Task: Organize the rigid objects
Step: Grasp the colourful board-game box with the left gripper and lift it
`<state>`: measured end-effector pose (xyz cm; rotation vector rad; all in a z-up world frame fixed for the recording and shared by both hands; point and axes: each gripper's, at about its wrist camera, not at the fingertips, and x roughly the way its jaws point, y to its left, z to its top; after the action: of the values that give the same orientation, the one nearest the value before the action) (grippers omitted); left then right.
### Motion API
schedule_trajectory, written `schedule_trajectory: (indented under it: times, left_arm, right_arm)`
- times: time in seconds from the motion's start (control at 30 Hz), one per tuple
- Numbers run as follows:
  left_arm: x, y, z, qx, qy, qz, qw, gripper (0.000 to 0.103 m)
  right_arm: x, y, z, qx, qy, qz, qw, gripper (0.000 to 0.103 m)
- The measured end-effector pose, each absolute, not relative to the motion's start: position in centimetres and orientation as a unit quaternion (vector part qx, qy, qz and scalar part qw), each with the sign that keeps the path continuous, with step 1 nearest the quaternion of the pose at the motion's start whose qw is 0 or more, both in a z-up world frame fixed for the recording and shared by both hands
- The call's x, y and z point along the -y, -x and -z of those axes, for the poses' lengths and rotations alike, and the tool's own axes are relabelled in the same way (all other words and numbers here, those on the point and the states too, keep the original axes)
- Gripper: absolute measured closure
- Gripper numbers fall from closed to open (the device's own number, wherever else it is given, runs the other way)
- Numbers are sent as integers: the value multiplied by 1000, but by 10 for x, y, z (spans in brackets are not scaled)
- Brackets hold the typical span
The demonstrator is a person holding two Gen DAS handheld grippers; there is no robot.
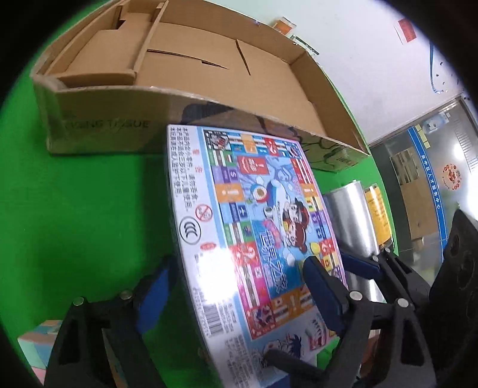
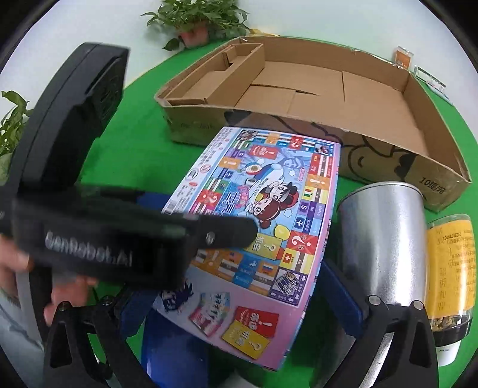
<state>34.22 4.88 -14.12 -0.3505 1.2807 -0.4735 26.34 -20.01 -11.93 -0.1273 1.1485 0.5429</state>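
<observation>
A colourful board game box (image 1: 257,226) (image 2: 263,215) lies on the green table in front of a low cardboard tray (image 1: 209,74) (image 2: 328,98). My left gripper (image 1: 239,268) stands open over the box's left edge. One blue pad (image 1: 322,295) is above the printed top and the other (image 1: 158,286) is beside the white side face. My right gripper (image 2: 233,286) is wide open astride the box's near end, its pads not pressing. In the right wrist view the left gripper's black housing (image 2: 89,238) crosses the box from the left.
A silver can (image 2: 382,238) (image 1: 349,218) stands right of the box, with a yellow-labelled jar (image 2: 451,262) beyond it. A pastel box (image 1: 38,340) sits at the near left. Potted plants (image 2: 197,18) stand behind the tray. A person's hand (image 2: 18,262) holds the left gripper.
</observation>
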Motion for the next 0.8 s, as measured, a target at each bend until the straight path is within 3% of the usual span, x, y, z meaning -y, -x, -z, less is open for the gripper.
schedule_trajectory:
  times: [0.3,0.5,0.8]
  left_arm:
    - [-52,-339,156,-586,199,221,754,18]
    - [-42,-317,132,-552,167,209,790,29]
    - [-28,-299,88,-480,99,179,853,36]
  right_arm:
    - [198,-263,120,-525,58,-246,813,0]
    - [209,-241,114,-498,18,-247,831,0]
    - [219,-232,88,-427,-8,-232,874,2]
